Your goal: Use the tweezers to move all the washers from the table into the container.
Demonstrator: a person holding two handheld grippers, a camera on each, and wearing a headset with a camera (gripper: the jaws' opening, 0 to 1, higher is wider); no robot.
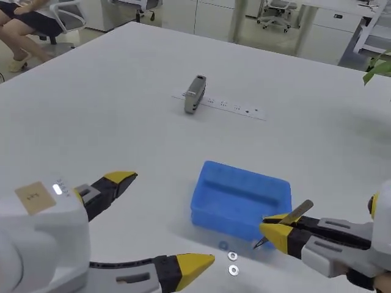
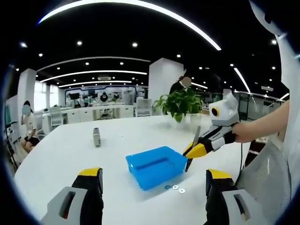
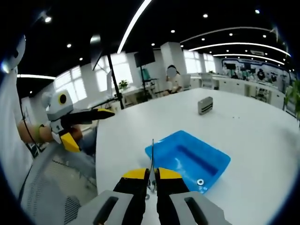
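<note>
Right gripper [image 1: 275,231], low right of the head view, has its jaws squeezed together on the tweezers [image 1: 292,217]. The thin blade slants down-left to a dark tip by the front corner of the blue container [image 1: 241,196]. The left gripper [image 1: 174,218], lower left, has its jaws spread wide with nothing between them, and it hangs over the white table [image 1: 91,110].

The three washers [image 1: 233,256] sit in a tight little cluster at lower centre. They lie on the table just in front of the container's near wall, close to the tweezers' tip but not touching it.

These look like thin, flat metal rings: light, hard and likely slick. Lying flat on a smooth top, they offer almost no edge to bite on. The best hold is probably across the band, with one tine down through the hole and the other on the outer rim. Take them one at a time, starting with the ring nearest the tip. Pinch lightly, because too hard a squeeze on so small a part could flick it away across the table. The tweezers are springy, so the tips will follow whatever the jaws do.

The carry is short, up and over the low blue wall. In the right gripper view one ring shows against the blue near the lower rim, but I cannot tell whether it lies inside or just outside.
</note>
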